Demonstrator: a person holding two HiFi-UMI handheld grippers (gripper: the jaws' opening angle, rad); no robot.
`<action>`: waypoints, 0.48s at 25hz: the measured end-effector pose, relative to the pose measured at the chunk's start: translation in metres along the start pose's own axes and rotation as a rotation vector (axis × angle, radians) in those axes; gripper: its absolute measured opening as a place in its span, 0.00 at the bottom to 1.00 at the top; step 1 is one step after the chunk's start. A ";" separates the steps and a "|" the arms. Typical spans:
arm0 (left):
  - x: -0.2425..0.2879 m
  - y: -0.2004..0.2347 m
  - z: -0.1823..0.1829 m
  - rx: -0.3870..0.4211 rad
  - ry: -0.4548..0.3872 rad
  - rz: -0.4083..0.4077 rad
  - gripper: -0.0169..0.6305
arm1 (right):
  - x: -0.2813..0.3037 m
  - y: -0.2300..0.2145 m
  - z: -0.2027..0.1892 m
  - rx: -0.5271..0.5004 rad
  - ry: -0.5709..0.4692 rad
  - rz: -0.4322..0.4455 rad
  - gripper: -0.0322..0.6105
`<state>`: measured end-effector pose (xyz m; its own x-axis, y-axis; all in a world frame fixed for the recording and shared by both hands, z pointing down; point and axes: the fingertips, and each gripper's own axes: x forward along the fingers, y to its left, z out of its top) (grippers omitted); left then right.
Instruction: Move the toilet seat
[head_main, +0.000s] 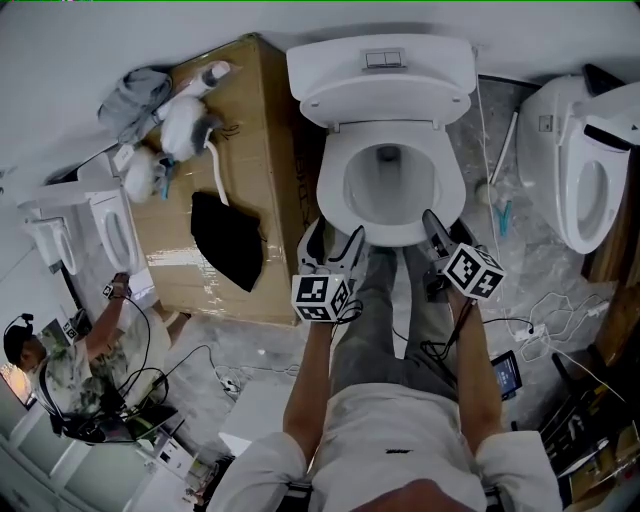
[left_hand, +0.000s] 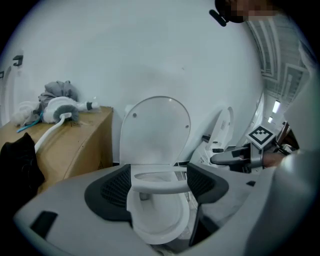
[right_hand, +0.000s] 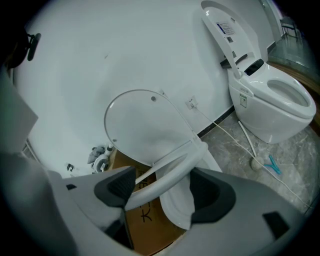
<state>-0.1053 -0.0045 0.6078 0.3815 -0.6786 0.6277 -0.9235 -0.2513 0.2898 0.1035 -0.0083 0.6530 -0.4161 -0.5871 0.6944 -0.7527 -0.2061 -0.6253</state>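
Toilet seat (left_hand: 160, 187) is raised off the bowl (left_hand: 159, 222) at its front and sits tilted, partway between the bowl's rim and the lid (left_hand: 157, 131), which stands upright in front of the tank (head_main: 380, 62). You have a gripper at each front corner of the toilet: your left gripper (head_main: 335, 243) at the left front, your right gripper (head_main: 448, 236) at the right front, both angled downward. In the left gripper view the jaws are spread wide and the seat's front rim runs level across the gap from one pad (left_hand: 116, 186) to the other. Whether the pads press on it or it only lies against them can't be made out. In the right gripper view the jaws are also spread wide. Here the rim crosses the gap on a slant, meeting the tip of the left-hand pad (right_hand: 118, 188) and passing above the other. A cardboard box (head_main: 262, 120) stands just beside the toilet on your left, with a black cloth (head_main: 228, 240) on top. A second toilet (right_hand: 272, 107) stands well apart on your right, lid up, and a white cable (right_hand: 216, 123) trails over the marble floor (right_hand: 227, 155). Another person (head_main: 60, 360) sits at the lower left.
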 end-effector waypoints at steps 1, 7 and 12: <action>-0.002 -0.003 0.002 0.020 0.001 -0.014 0.60 | -0.001 0.001 0.002 0.006 -0.003 -0.001 0.59; -0.013 -0.015 0.020 0.133 0.000 -0.062 0.60 | 0.000 0.008 0.015 0.035 -0.023 0.006 0.60; -0.018 -0.021 0.024 0.246 0.030 -0.081 0.60 | 0.000 0.017 0.031 0.076 -0.051 0.009 0.60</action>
<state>-0.0936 -0.0033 0.5732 0.4521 -0.6293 0.6321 -0.8702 -0.4669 0.1575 0.1066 -0.0359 0.6317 -0.3948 -0.6283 0.6703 -0.7071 -0.2581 -0.6584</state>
